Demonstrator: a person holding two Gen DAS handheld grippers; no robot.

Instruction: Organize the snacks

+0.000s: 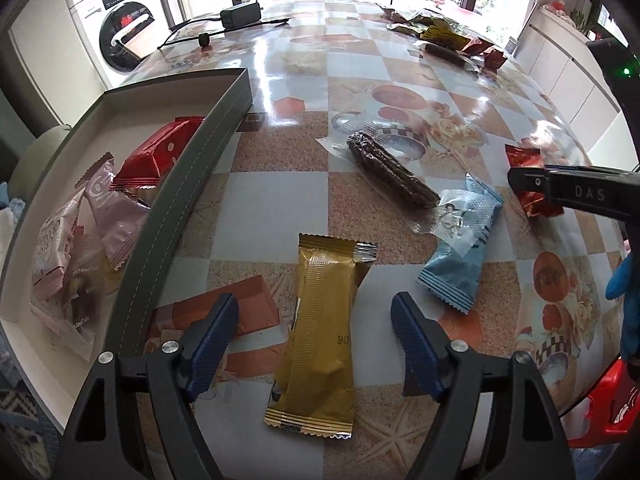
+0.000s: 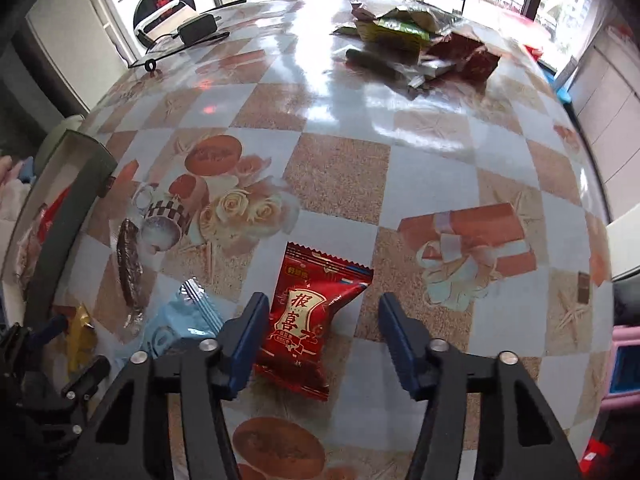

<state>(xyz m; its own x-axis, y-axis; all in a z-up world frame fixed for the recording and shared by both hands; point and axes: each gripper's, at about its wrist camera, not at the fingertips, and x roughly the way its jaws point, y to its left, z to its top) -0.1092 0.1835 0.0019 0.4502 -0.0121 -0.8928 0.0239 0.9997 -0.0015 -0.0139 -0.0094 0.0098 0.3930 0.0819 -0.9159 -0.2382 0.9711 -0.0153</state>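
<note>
My left gripper (image 1: pixel 316 322) is open above a gold snack bar (image 1: pixel 320 332) that lies on the table between its fingers. My right gripper (image 2: pixel 324 320) is open around a red snack packet (image 2: pixel 312 320), which lies flat on the table nearer the left finger. A dark green box (image 1: pixel 192 184) at the left holds red, pink and white packets (image 1: pixel 156 156). A brown stick in clear wrap (image 1: pixel 392 172) and a light blue packet (image 1: pixel 464 248) lie between the two grippers. The right gripper (image 1: pixel 516 178) shows in the left wrist view over the red packet (image 1: pixel 528 200).
A heap of other snack wrappers (image 2: pixel 416 36) lies at the table's far side. A black power adapter with cables (image 1: pixel 240 14) lies at the far left. The checkered tablecloth (image 2: pixel 340 168) covers the round table. A washing machine (image 1: pixel 116 28) stands behind.
</note>
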